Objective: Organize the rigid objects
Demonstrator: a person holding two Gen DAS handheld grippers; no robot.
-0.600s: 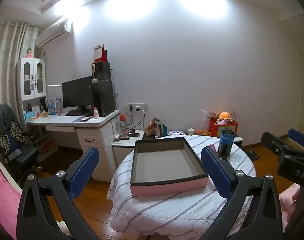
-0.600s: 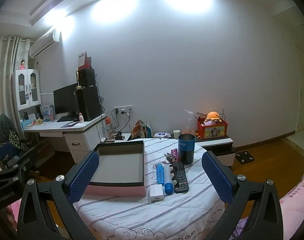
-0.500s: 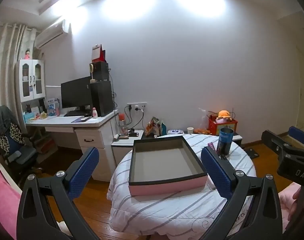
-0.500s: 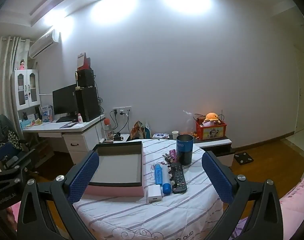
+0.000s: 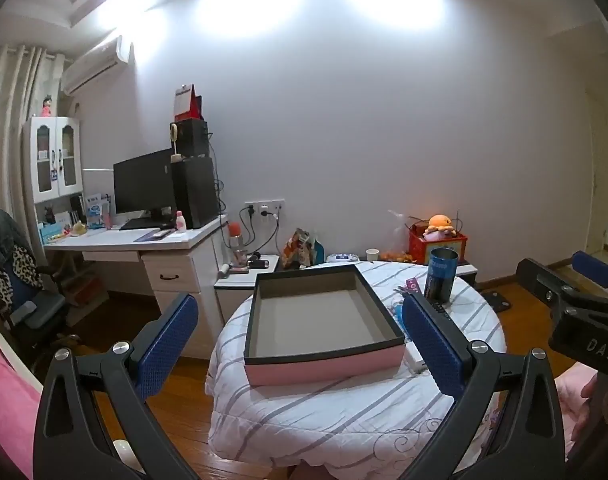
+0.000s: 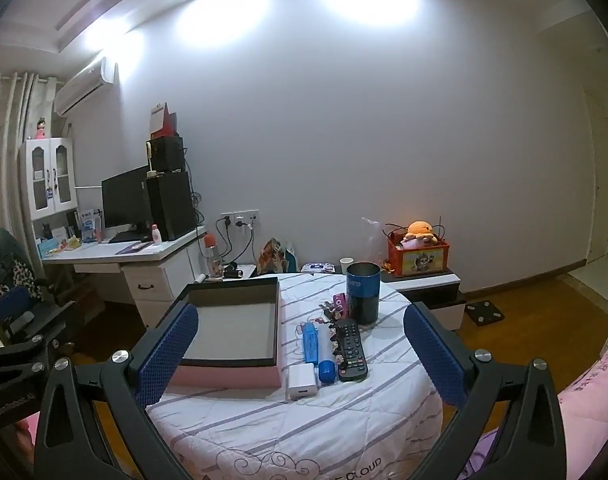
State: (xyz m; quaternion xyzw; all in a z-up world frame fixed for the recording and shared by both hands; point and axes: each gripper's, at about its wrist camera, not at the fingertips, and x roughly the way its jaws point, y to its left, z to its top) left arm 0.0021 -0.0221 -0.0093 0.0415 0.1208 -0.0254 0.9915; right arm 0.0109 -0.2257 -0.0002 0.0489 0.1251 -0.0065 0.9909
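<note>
A pink box (image 5: 323, 356) with a black rim and an empty grey inside sits on a round table under a striped white cloth (image 5: 343, 412); it also shows in the right wrist view (image 6: 228, 374). Right of it lie a white charger (image 6: 302, 380), a blue tube (image 6: 310, 342), a blue-capped cylinder (image 6: 326, 368), a black remote (image 6: 351, 350), a small pink item (image 6: 339, 302) and a dark blue cup (image 6: 362, 298). My left gripper (image 5: 300, 344) is open and empty, short of the table. My right gripper (image 6: 300, 354) is open and empty, also short of it.
A white desk (image 5: 144, 240) with a monitor (image 5: 144, 186) stands at back left, with a chair (image 5: 20, 280) beside it. A low cabinet holds a red toy box (image 6: 417, 256). A pink bed edge (image 6: 583, 408) lies at right. Wooden floor surrounds the table.
Both views have shifted slightly; the table and box sit a little farther left and lower in frame. Both grippers stay open and empty.
</note>
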